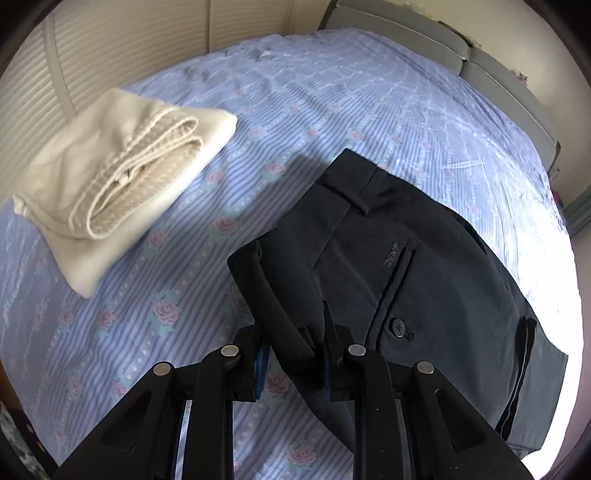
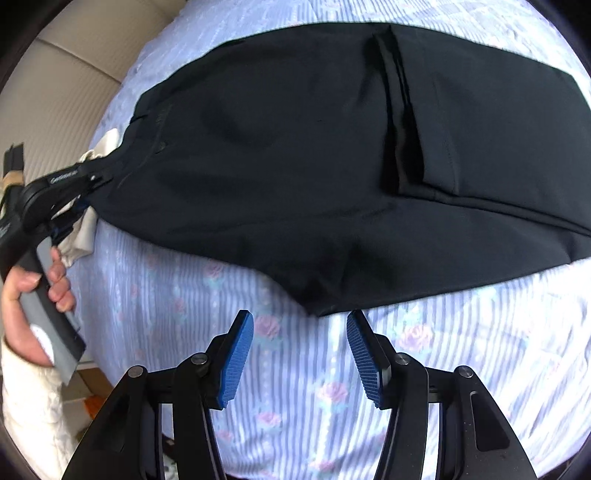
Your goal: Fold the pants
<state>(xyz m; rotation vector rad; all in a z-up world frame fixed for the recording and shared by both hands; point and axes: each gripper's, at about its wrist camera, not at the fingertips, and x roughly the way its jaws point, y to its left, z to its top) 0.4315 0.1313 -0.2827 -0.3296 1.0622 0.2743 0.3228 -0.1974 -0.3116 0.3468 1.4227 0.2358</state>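
Observation:
Black pants (image 1: 424, 266) lie partly folded on a blue floral bedsheet (image 1: 314, 92); the waistband and a buttoned back pocket show in the left wrist view. My left gripper (image 1: 295, 347) is shut on the waistband corner and lifts it a little. In the right wrist view the pants (image 2: 314, 155) spread across the bed, with the leg ends folded over at the right. My right gripper (image 2: 300, 332) is open and empty, just in front of the pants' near edge. The left gripper (image 2: 92, 179) shows at the far left, clamped on the waistband.
Folded cream pants (image 1: 110, 184) lie on the bed at the left. A grey headboard (image 1: 424, 33) runs along the far edge. A louvred cream wall (image 1: 110, 44) stands behind the bed. A hand in a white sleeve (image 2: 33, 295) holds the left gripper's handle.

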